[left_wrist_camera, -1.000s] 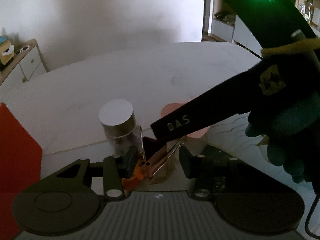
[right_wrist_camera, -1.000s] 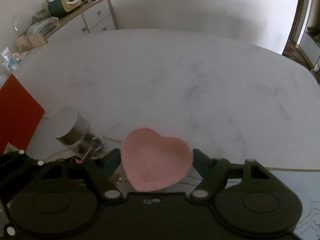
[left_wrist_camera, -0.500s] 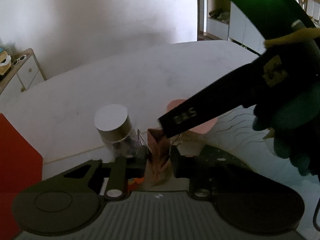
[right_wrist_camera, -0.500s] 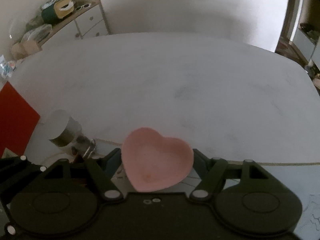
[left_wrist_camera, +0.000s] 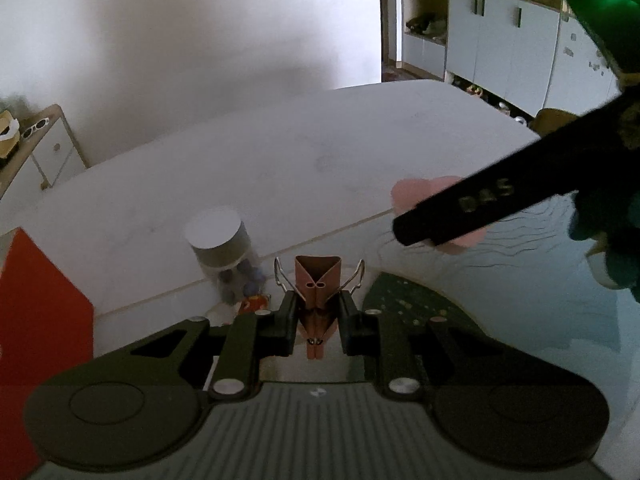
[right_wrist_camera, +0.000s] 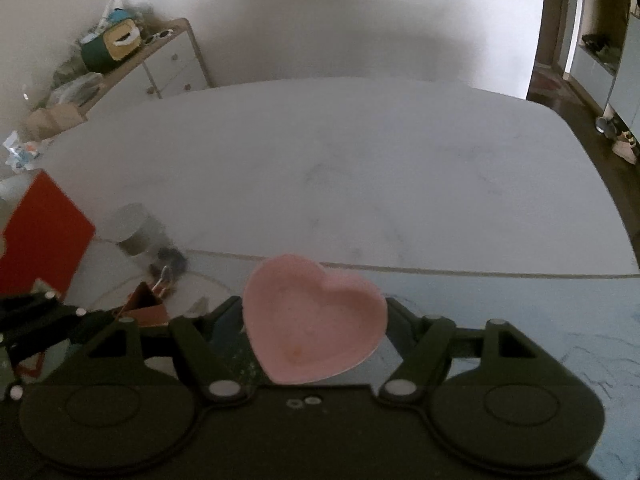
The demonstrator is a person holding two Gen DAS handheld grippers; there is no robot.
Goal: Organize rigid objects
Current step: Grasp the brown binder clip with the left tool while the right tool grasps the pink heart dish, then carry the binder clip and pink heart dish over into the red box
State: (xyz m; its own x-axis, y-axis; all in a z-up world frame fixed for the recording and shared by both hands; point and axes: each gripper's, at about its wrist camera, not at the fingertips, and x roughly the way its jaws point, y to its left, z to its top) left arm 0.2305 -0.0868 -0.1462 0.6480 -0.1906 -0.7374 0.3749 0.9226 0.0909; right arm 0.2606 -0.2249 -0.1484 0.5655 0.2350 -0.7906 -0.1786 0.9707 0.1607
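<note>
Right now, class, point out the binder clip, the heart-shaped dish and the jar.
binder clip (left_wrist_camera: 318,280): left wrist view, on its brown folded body.
heart-shaped dish (right_wrist_camera: 312,320): right wrist view, on its pink inner floor.
jar (left_wrist_camera: 218,234): left wrist view, on its grey lid.

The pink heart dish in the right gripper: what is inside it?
The pink heart dish looks empty except a small orange speck on its bottom. The right gripper covers nothing inside.

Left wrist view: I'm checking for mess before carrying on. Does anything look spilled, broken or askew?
Nothing looks spilled or broken. The jar stands upright with its lid on. The left gripper is shut on a brown binder clip, held straight. The right gripper holds the pink heart dish level, with one small orange speck inside.
</note>
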